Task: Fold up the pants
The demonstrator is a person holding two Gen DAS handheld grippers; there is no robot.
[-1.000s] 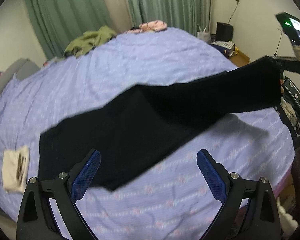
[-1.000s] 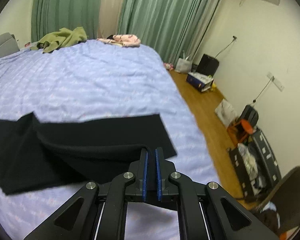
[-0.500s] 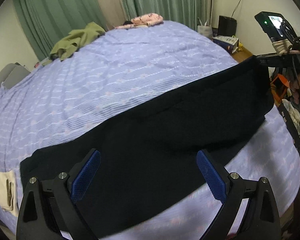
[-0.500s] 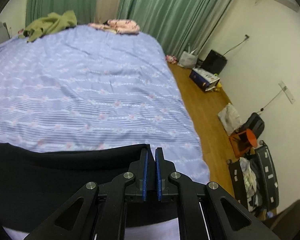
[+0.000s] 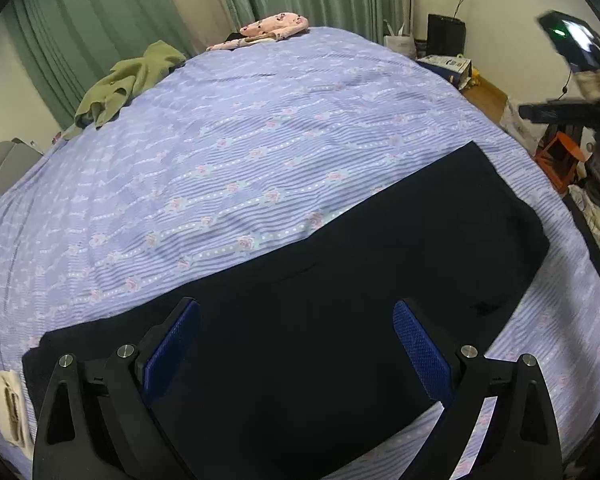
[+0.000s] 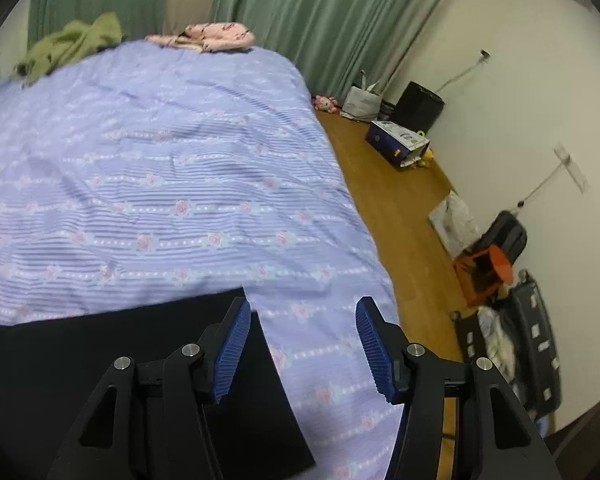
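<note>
Black pants (image 5: 340, 300) lie flat in a long folded band across the near part of the lilac flowered bed (image 5: 260, 152). My left gripper (image 5: 296, 344) hovers over their middle, open wide, with nothing between its blue pads. In the right wrist view the pants' end (image 6: 120, 360) lies at the lower left on the bed (image 6: 160, 184). My right gripper (image 6: 300, 344) is above that corner with its jaws opening; the cloth lies below the left finger, free of the pads. The right gripper's body (image 5: 572, 96) shows at the far right of the left wrist view.
A green garment (image 5: 128, 80) and a pink garment (image 5: 272, 30) lie at the bed's far end by green curtains. A white folded cloth (image 5: 8, 412) sits at the near left. Boxes, bags (image 6: 400, 144) and an orange stool (image 6: 488, 272) stand on the wooden floor right of the bed.
The pants, held up by the right gripper a second ago, now lie flat on the bed. The right gripper's jaws have parted and let the cloth go. Both grippers came down and forward.
</note>
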